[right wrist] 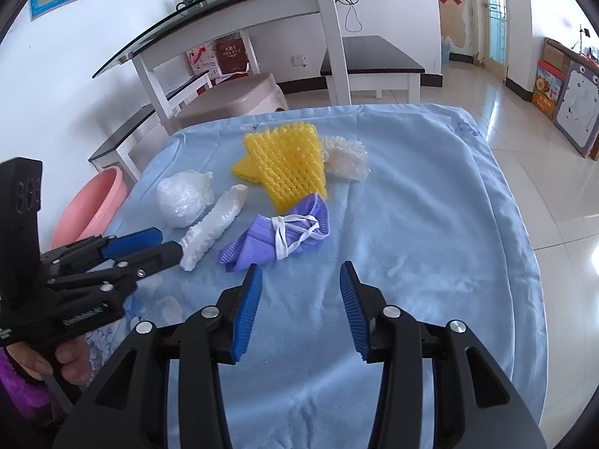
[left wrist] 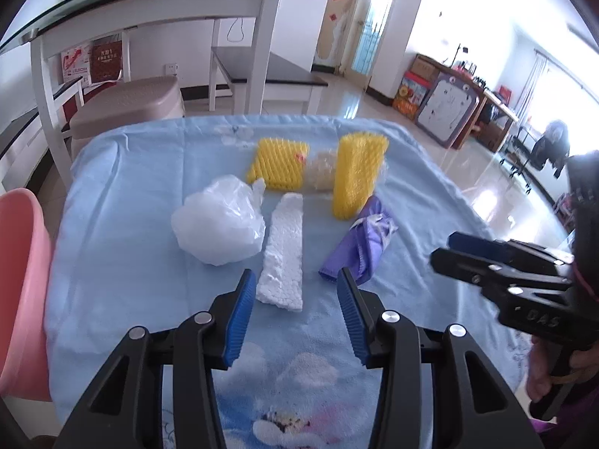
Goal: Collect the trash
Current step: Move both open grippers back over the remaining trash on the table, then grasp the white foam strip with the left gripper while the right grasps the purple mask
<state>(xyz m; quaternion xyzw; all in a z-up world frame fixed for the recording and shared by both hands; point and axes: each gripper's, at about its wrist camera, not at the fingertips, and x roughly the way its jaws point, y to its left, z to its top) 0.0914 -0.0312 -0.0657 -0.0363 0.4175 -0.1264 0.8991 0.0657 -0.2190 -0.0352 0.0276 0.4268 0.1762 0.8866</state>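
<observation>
Ahead of the tongs stands a white glass-topped desk (left wrist: 157, 3) against a white wall (right wrist: 123, 11). A beige stool (left wrist: 127, 106) sits beneath it. Glossy floor tiles (right wrist: 531, 112) reflect bright daylight at right.

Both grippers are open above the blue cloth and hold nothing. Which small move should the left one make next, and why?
Probably lower the left gripper onto the near end of the white foam strip and close. Its jaws are open, and that end lies between them on the blue cloth, apart from the purple mask. The pink basin sits left of the cloth.
</observation>
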